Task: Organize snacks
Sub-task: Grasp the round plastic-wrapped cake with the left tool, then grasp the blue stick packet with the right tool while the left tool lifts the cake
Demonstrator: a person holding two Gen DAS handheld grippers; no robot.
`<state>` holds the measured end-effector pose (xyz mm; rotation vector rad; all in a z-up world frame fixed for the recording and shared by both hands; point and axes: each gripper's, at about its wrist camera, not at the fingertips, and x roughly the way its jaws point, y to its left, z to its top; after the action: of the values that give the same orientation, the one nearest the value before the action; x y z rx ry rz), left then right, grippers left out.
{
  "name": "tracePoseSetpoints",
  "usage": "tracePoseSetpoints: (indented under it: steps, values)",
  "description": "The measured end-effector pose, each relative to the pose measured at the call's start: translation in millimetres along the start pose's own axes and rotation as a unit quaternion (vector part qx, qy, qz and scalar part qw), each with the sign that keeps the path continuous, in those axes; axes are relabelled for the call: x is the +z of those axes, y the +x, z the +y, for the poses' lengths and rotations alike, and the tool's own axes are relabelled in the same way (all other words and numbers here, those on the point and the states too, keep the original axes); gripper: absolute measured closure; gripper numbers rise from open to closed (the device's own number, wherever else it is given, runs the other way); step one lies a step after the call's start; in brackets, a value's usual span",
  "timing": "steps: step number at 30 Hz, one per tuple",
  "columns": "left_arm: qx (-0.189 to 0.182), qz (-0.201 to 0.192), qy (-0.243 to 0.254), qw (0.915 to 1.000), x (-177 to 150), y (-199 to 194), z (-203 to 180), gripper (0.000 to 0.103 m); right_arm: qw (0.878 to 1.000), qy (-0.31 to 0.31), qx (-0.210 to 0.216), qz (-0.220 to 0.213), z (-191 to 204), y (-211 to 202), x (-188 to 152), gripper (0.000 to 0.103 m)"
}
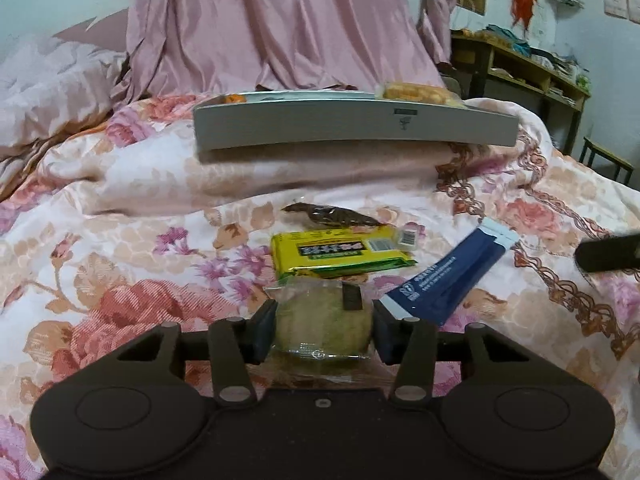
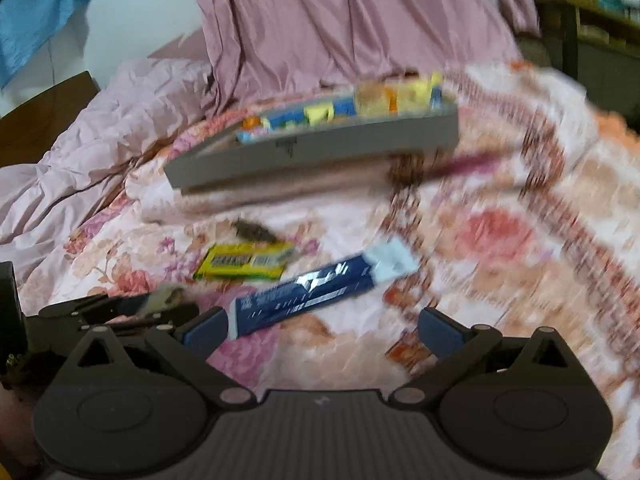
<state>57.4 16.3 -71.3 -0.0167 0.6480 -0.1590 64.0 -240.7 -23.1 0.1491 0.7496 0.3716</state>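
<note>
My left gripper [image 1: 324,330] is shut on a round pale-green pastry in clear wrap [image 1: 322,326], low over the floral quilt. Beyond it lie a yellow-green snack packet [image 1: 340,254], a brown wrapped snack [image 1: 334,216] and a long blue sachet [image 1: 448,276]. A grey tray [image 1: 352,126] stands further back with snacks in it. My right gripper [image 2: 322,328] is open and empty; the blue sachet [image 2: 308,300] lies just past its left finger [image 2: 204,328]. The yellow-green packet [image 2: 244,266], the brown snack [image 2: 252,230] and the grey tray [image 2: 320,148] with several colourful packets show there, blurred.
Everything rests on a bed with a floral quilt [image 1: 120,280]. A pink curtain [image 1: 280,28] hangs behind the tray. A wooden shelf unit [image 1: 528,72] stands at the right, with a stool [image 1: 608,160] beside it. The left gripper's body [image 2: 120,304] is seen at the right view's left edge.
</note>
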Motion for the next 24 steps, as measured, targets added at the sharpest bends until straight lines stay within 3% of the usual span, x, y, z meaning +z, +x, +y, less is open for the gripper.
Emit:
tracePoseSetpoints:
  steps: [6,11,17,20,21,24]
  values:
    - [0.005,0.003,-0.029,0.9996,3.1,0.2,10.9,0.052,0.996,0.057,0.059,0.028,1.5,34.2,1.8,0.0]
    - [0.002,0.005,-0.039,0.9992,4.4,-0.3,14.2,0.052,0.991,0.11,0.063,0.042,-4.2,62.8,7.9,0.002]
    - [-0.001,0.004,-0.039,0.9992,5.1,-0.9,12.7,0.052,0.985,0.162,0.022,0.052,-7.4,90.5,21.7,0.005]
    - [0.003,0.006,-0.044,0.999,5.2,-0.5,15.0,0.052,0.989,0.136,-0.016,0.055,4.4,104.7,27.4,0.017]
    - [0.004,0.007,-0.046,0.9989,5.0,-0.2,15.8,0.052,0.99,0.13,-0.022,0.057,7.8,108.9,27.1,0.026]
    - [0.006,0.012,-0.052,0.9986,4.5,0.7,17.9,0.051,0.991,0.119,-0.034,0.047,9.8,112.0,24.4,0.034]
